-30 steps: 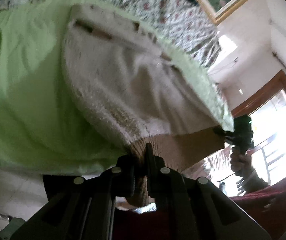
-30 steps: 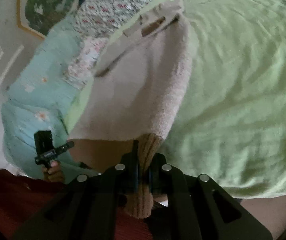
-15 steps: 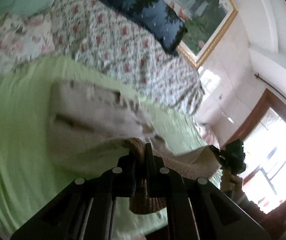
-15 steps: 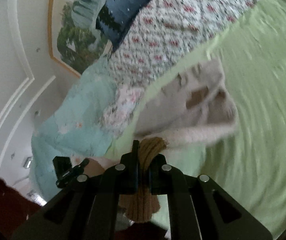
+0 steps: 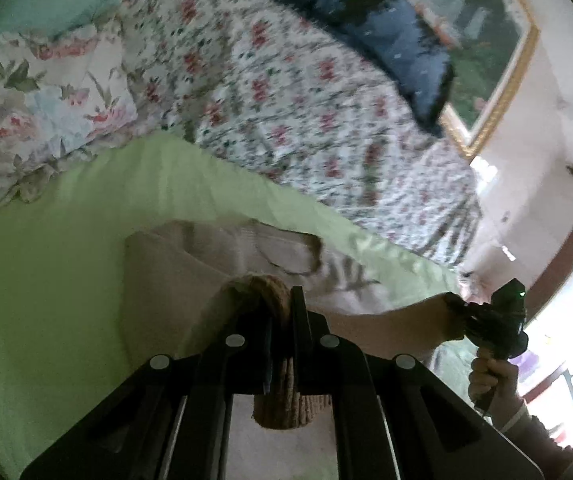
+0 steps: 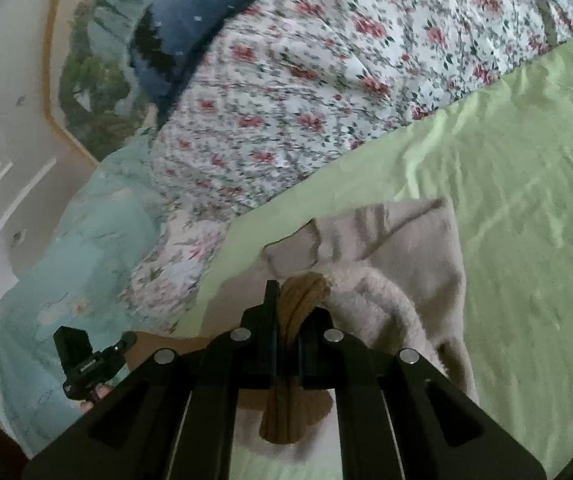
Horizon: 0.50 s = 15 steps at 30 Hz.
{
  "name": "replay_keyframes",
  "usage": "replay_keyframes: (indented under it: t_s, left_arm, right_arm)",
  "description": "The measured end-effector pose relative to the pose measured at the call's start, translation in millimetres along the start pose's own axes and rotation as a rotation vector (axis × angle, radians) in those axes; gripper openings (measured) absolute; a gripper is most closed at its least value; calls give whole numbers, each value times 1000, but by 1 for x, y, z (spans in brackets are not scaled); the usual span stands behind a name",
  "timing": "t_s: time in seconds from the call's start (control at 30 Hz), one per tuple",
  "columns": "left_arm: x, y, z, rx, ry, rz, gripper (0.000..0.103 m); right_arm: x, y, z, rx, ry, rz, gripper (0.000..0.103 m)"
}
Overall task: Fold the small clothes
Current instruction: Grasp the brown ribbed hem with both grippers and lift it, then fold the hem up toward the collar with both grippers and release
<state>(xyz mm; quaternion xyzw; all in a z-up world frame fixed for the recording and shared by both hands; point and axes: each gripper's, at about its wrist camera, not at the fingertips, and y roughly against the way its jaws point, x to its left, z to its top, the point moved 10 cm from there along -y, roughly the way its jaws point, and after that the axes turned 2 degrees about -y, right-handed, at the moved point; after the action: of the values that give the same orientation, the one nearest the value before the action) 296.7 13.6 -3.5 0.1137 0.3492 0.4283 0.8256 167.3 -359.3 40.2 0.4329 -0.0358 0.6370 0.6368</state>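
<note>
A small beige fleece garment (image 5: 174, 264) with a tan ribbed hem lies on the light green sheet (image 5: 46, 280). My left gripper (image 5: 280, 300) is shut on one corner of the tan hem (image 5: 274, 292), held over the garment's far part. My right gripper (image 6: 288, 300) is shut on the other hem corner (image 6: 302, 296). The garment (image 6: 418, 252) is doubled over, its lower part carried over the upper part. The right gripper also shows at the right of the left wrist view (image 5: 498, 320), and the left gripper at the left of the right wrist view (image 6: 86, 360).
A floral quilt (image 5: 286, 92) lies beyond the green sheet, with a dark blue pillow (image 5: 386, 36) and a framed picture (image 5: 486, 60) behind it. A floral pillow (image 5: 34, 108) and pale blue bedding (image 6: 70, 260) sit at the side. A bright window (image 5: 566, 320) is at right.
Both grippers have lifted the tan hem and carried it forward over the garment toward its far end. The garment went from spread flat to doubled over.
</note>
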Motion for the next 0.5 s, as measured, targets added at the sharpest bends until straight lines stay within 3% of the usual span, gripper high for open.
replay_keyframes:
  t_s: [0.2, 0.37, 0.43, 0.5]
  left_arm:
    - [49, -71, 0, 81, 38, 87, 6]
    - [80, -115, -18, 181, 91, 125, 9]
    - [83, -116, -26, 203, 116, 107, 14]
    - [76, -104, -32, 195, 115, 80, 32]
  right_arm:
    - [-44, -59, 16, 32, -43, -88, 8]
    - [-86, -95, 10, 84, -78, -185, 10]
    - [-97, -102, 4, 117, -101, -215, 11]
    - [-102, -99, -1, 139, -132, -232, 20]
